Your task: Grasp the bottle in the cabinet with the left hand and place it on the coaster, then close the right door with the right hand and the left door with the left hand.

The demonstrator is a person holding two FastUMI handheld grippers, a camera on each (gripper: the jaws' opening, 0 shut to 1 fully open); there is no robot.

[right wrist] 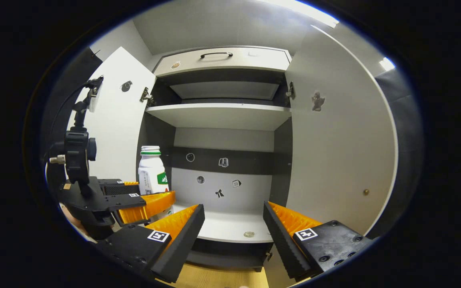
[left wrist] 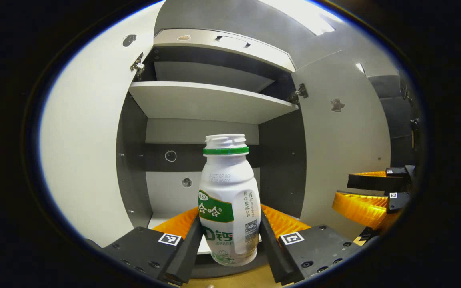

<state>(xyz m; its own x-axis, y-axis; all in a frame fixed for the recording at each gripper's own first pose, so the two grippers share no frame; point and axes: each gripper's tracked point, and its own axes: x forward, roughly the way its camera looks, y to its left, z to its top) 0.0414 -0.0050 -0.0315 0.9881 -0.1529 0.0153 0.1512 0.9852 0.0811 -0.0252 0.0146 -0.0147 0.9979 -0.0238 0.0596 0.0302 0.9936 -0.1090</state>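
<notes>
A white bottle (left wrist: 228,200) with a green neck ring and green label stands upright between my left gripper's fingers, just at the front of the cabinet's lower shelf (left wrist: 162,218). My left gripper (left wrist: 230,218) is shut on the bottle, with both orange-backed pads pressing its sides. In the right gripper view the same bottle (right wrist: 151,170) and the left gripper (right wrist: 150,202) appear at the left, beside the open left door (right wrist: 114,128). My right gripper (right wrist: 234,224) is open with nothing between its fingers, facing the lower shelf (right wrist: 230,228). The right gripper (left wrist: 370,192) is also in sight at the right of the left gripper view.
Both cabinet doors stand wide open: the left door (left wrist: 86,160) and the right door (left wrist: 342,152). An upper shelf (right wrist: 222,114) spans the cabinet, with a drawer (right wrist: 222,60) and its handle above. A wooden surface (right wrist: 214,278) lies below the cabinet front.
</notes>
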